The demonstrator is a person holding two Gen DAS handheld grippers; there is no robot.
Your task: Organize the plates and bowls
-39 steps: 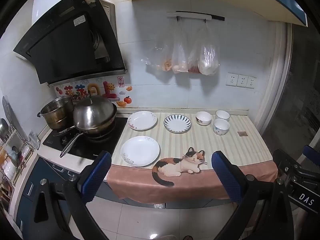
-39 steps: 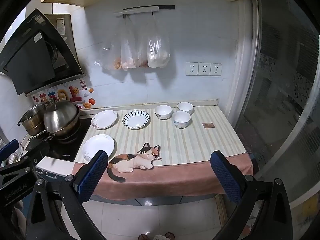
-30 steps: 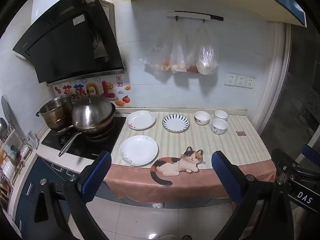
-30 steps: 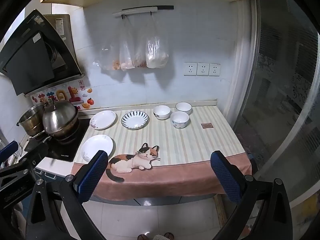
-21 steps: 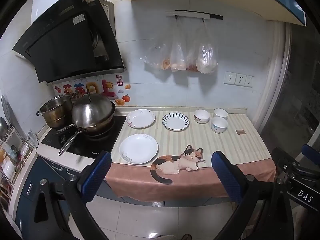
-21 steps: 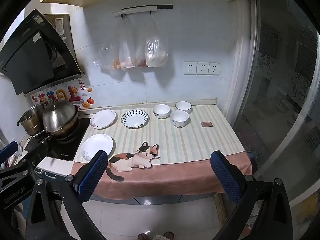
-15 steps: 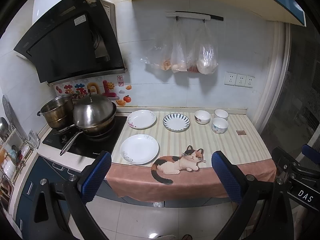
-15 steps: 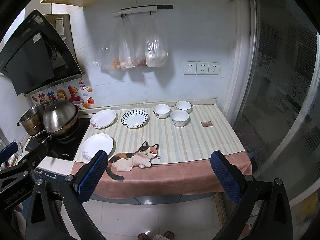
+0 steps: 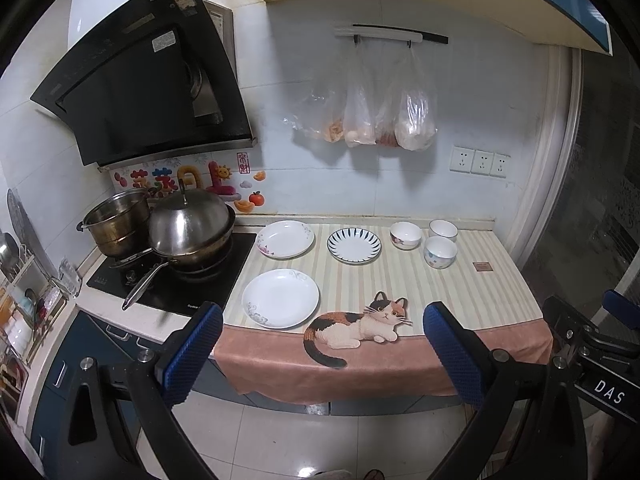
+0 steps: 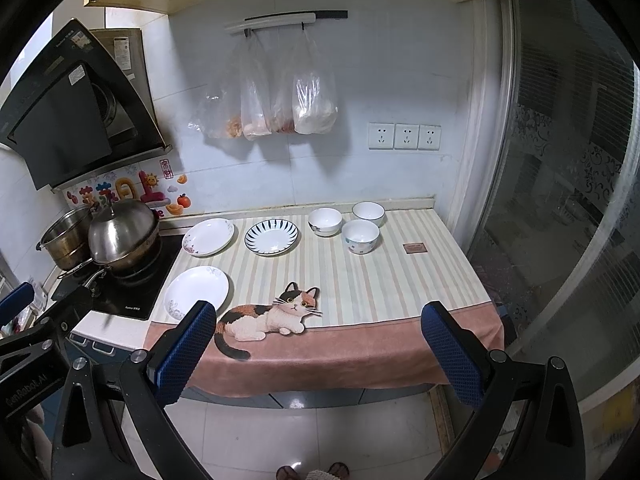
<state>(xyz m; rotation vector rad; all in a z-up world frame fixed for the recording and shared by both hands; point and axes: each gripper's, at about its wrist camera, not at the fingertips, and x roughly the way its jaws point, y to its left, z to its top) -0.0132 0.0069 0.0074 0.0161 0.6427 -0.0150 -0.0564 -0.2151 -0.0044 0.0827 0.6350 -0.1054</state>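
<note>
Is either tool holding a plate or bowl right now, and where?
Nothing is held. Left tool and right tool are both open, short of the counter.

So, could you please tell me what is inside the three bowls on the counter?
The three bowls show plain white insides with nothing in them; part of each bottom is hidden by its near rim.

A home kitchen. A black range hood (image 9: 140,76) slants over a cooktop (image 9: 176,280) at the tabletop's left end, carrying a lidded steel pan (image 9: 188,228) and a steel pot (image 9: 116,220). Plastic bags (image 9: 372,108) of food hang from a wall rail (image 9: 392,34) on the tiled wall, beside three wall sockets (image 9: 480,162). A cat-print cloth (image 9: 360,324) drapes the tabletop's front edge, where plates (image 9: 280,298) and bowls (image 9: 440,252) sit.
</note>
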